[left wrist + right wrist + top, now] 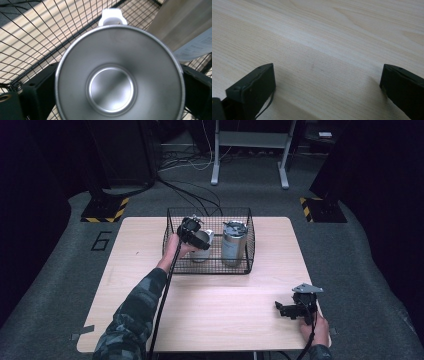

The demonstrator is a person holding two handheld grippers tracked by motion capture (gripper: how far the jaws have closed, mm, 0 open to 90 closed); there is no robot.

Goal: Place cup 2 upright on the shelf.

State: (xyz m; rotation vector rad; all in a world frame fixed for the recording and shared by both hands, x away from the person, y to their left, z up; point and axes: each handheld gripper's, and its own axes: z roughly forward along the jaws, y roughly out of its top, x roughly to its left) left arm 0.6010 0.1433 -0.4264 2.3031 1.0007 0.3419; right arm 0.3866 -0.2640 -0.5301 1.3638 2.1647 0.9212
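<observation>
In the high view, a light wooden table [200, 310] fills the middle of the frame, with a black wire basket [172, 242] standing on its far half, just above centre. Inside the basket, toward its left side, the left gripper [199, 239] is clamped on a steel cup [204, 241], which looks tipped over on its side, though the gripper hides much of it. A camouflage sleeve [132, 315] runs up from the bottom left to that hand. To the right within the basket stands a taller steel tumbler [233, 242], upright, apart from the cup. At the lower right of the frame, near the table's corner, the right gripper [286, 310] sits low over the bare wood with its jaws spread, a grey three-cornered plate on top.

In the left gripper view, the round base of the steel cup [120, 75] takes up the centre, pinched between the two black jaws at the left and right edges. A white tab [112, 16] juts from the cup at top centre. Basket wire [37, 50] crosses the left half, and the tumbler's side [182, 22] slants across the upper right.

In the right gripper view, the two black jaws stand wide apart at the bottom corners, nothing between them, over pale wood grain [324, 45].
</observation>
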